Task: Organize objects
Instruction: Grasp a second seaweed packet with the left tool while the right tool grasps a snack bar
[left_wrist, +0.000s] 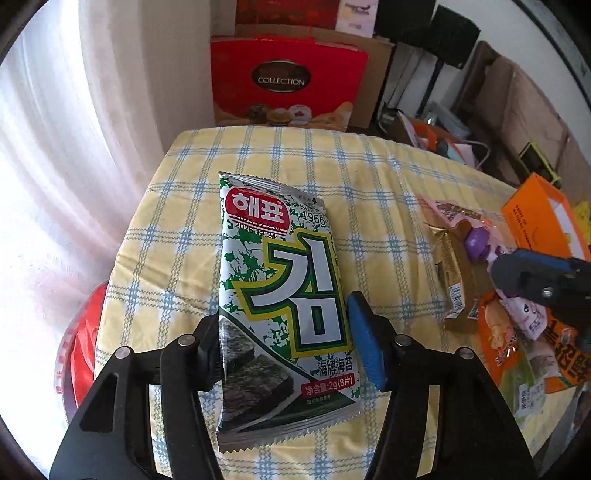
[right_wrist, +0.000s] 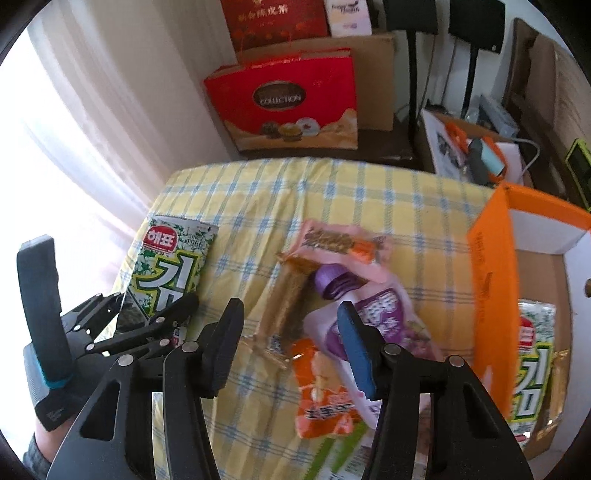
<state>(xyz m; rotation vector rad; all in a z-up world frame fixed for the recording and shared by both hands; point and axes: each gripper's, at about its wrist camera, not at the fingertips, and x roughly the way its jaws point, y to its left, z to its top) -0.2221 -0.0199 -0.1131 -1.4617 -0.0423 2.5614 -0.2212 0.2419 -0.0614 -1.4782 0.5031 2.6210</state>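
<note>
A green and white seaweed snack packet (left_wrist: 280, 295) lies on the yellow checked tablecloth (left_wrist: 258, 155). My left gripper (left_wrist: 284, 350) straddles its near half, jaws spread with a small gap at the blue pad (left_wrist: 364, 343). In the right wrist view the same packet (right_wrist: 168, 269) sits between the left gripper's fingers (right_wrist: 173, 314). My right gripper (right_wrist: 291, 339) is open above a pile of snacks: a purple-capped pouch (right_wrist: 369, 306), an orange packet (right_wrist: 325, 391), a gold bar (right_wrist: 291, 295) and a pink packet (right_wrist: 343, 247).
An orange cardboard box (right_wrist: 495, 280) stands at the right and holds another seaweed packet (right_wrist: 532, 373). A red gift box (right_wrist: 288, 99) and cardboard boxes stand behind the table. A curtain (left_wrist: 55, 166) hangs at the left. A red bag (left_wrist: 83, 350) sits below the table's left edge.
</note>
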